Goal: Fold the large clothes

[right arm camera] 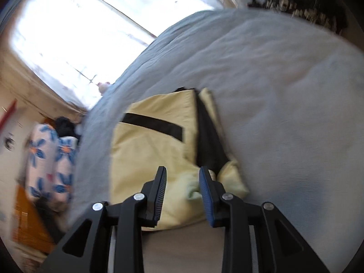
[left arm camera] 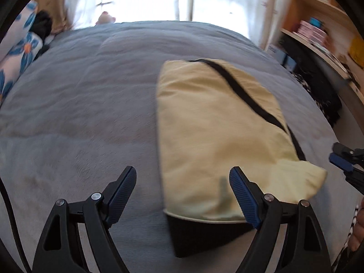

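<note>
On the far left, a pillow (left arm camera: 18,54) with blue flowers lies by the edge of the bed (left arm camera: 79,113). The bed has a soft grey cover. The left gripper (left arm camera: 183,177) hangs over the bed with its jaws wide open. It holds nothing. One finger is over the grey cover and the other is over the near end of the jacket (left arm camera: 218,132). The jacket is pale yellow with black strips. It lies folded on the right half of the bed. In the right wrist view, the right gripper (right arm camera: 182,177) is low over the near end of the jacket (right arm camera: 150,154). Its jaws are partly open with a bit of yellow cloth between them. Shelves (left arm camera: 318,29) stand on the far right.
</note>
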A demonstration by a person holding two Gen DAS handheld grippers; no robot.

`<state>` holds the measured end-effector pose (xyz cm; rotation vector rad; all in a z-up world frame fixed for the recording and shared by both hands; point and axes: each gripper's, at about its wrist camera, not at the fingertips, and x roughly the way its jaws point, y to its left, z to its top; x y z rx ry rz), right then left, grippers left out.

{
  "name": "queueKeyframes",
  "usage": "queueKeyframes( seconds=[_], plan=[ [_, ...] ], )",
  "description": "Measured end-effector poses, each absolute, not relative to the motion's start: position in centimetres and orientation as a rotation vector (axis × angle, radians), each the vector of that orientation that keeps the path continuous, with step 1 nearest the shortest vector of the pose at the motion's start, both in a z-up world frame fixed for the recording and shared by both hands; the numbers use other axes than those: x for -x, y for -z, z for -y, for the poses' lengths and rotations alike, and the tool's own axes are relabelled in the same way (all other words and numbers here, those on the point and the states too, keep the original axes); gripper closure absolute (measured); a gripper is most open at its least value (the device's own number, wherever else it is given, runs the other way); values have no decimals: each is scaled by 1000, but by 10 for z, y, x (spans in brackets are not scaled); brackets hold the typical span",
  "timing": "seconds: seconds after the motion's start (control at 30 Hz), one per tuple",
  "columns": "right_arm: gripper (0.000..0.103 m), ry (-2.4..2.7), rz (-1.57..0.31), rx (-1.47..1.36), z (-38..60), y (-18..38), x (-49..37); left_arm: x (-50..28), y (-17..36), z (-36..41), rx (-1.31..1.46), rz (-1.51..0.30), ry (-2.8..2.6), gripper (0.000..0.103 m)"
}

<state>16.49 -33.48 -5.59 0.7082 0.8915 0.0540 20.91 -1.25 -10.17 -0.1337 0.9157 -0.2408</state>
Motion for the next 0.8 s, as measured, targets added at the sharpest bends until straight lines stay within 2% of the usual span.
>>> queueKeyframes(
  seconds=[0.33,0.8],
  plan=[
    [73,-98,-1169,-742,332,110,-222,-224,133,-8,273,-983,299,21],
    [71,-96,-1288,-617,318,119,-213,-224,134,1,276,-995,356,20]
  ],
)
